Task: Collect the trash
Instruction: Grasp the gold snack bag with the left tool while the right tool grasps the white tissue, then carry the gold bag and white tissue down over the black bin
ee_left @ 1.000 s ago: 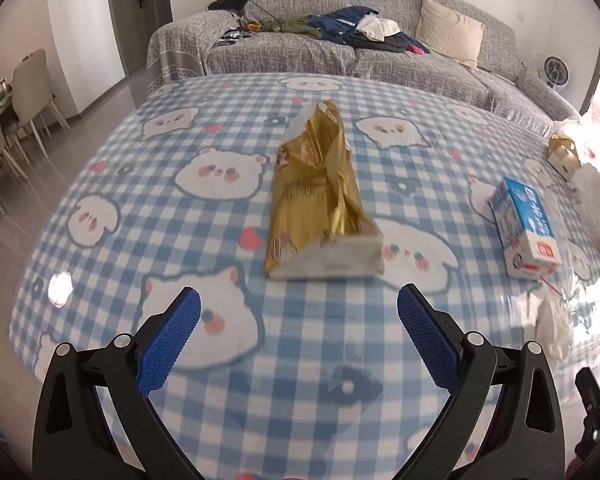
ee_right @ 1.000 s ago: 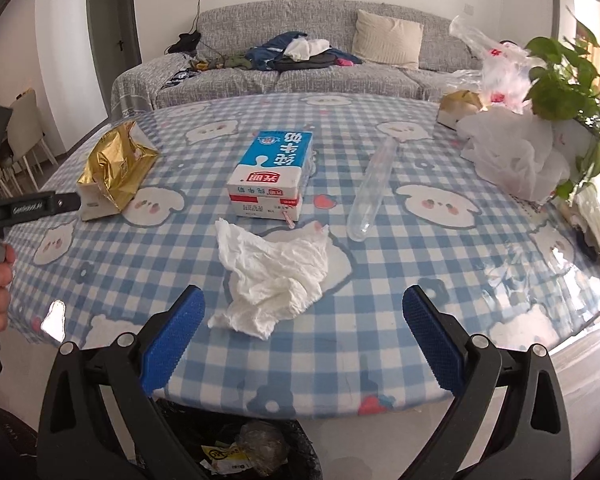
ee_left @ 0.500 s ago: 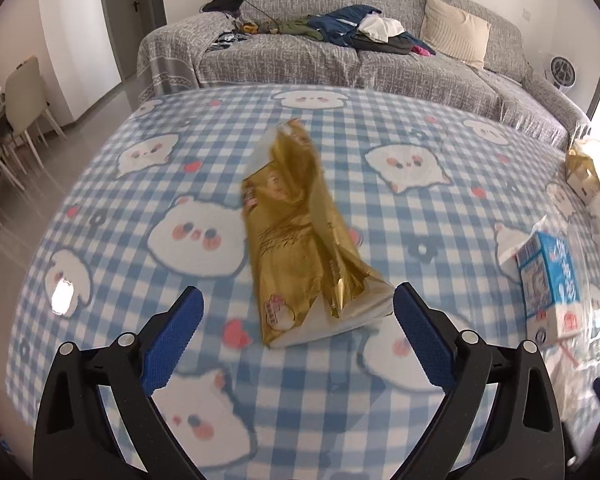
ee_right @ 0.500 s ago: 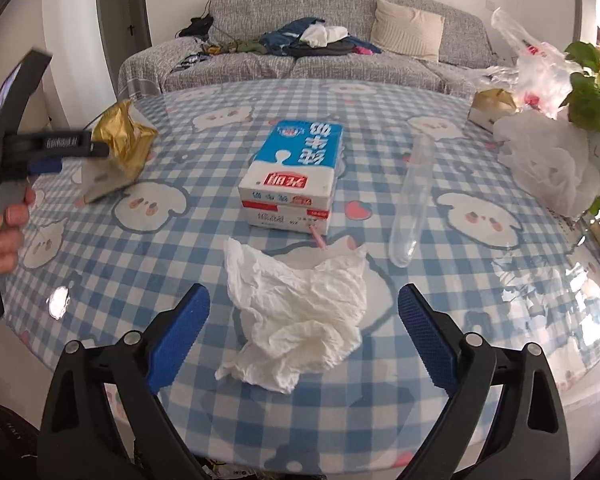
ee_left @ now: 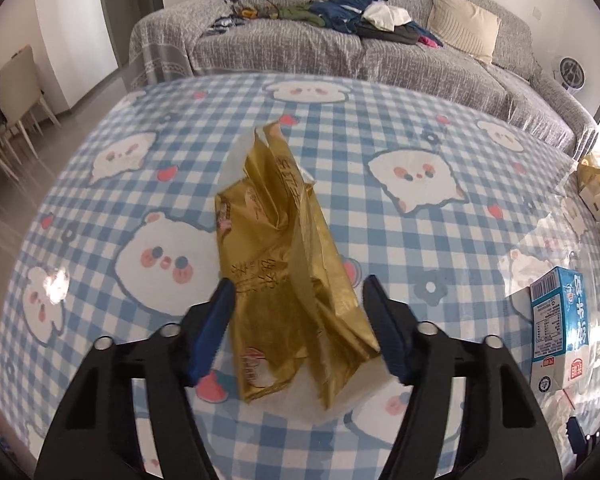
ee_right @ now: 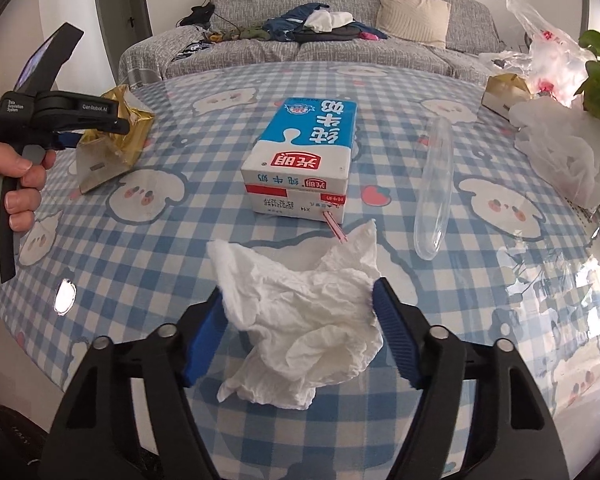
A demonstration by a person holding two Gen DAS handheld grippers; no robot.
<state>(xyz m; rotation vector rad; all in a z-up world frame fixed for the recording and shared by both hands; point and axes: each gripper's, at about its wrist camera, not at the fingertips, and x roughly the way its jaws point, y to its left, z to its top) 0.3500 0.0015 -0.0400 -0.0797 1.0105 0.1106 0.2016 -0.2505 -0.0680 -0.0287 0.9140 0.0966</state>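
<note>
Between the left gripper's (ee_left: 298,320) half-closed fingers lies a light, crinkly gold wrapper (ee_left: 284,264), while the right gripper (ee_right: 300,328) likewise brackets a soft tissue (ee_right: 304,316), neither squeezed.

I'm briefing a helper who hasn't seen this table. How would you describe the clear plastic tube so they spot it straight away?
Start at the round table with the blue checked bear cloth, and find the blue and white milk carton lying near its middle. Just right of the carton lies the clear plastic tube, pointing away toward the sofa. It is the only see-through, long thin item; the crumpled white tissue nearby is opaque.
</note>
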